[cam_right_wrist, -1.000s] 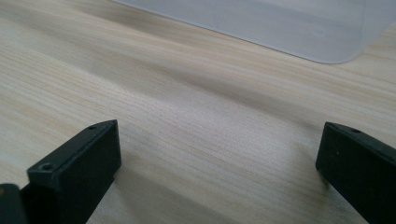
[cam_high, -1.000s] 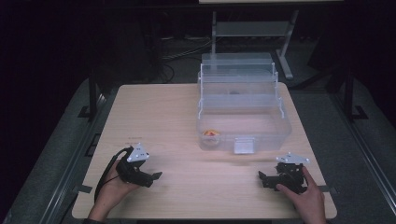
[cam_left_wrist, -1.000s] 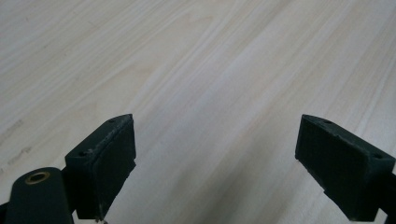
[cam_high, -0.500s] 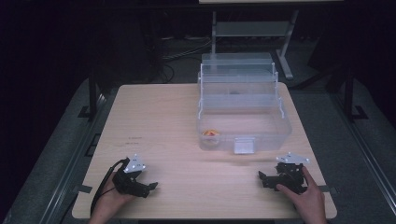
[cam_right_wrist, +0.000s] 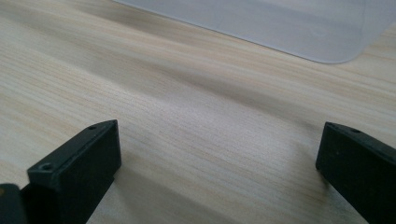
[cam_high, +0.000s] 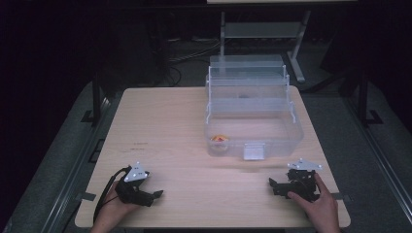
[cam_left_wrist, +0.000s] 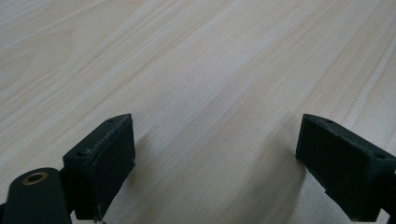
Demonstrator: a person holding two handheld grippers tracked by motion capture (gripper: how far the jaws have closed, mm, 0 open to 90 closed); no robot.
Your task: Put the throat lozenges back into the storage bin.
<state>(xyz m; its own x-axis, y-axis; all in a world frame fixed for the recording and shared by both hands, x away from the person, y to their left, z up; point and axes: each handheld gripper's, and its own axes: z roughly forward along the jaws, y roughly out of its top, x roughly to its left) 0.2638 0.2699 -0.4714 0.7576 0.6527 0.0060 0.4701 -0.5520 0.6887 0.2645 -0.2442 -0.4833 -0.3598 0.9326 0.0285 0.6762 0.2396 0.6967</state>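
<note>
Both tools rest spread and empty on the surface [cam_high: 184, 145]: the left tool [cam_high: 156, 195] at the near left, the right tool [cam_high: 273, 185] just before the clear plastic box [cam_high: 252, 104]. The box looks light, stiff and slick; its front latch [cam_high: 253, 151] or rim offers the surest hold. A small orange thing [cam_high: 219, 139] lies inside, near its front left corner.

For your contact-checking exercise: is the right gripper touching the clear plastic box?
Apart. In the high view, bare table separates the right gripper from the clear plastic box. In the right gripper view, the open jaws hold nothing, with the box beyond them.
</note>
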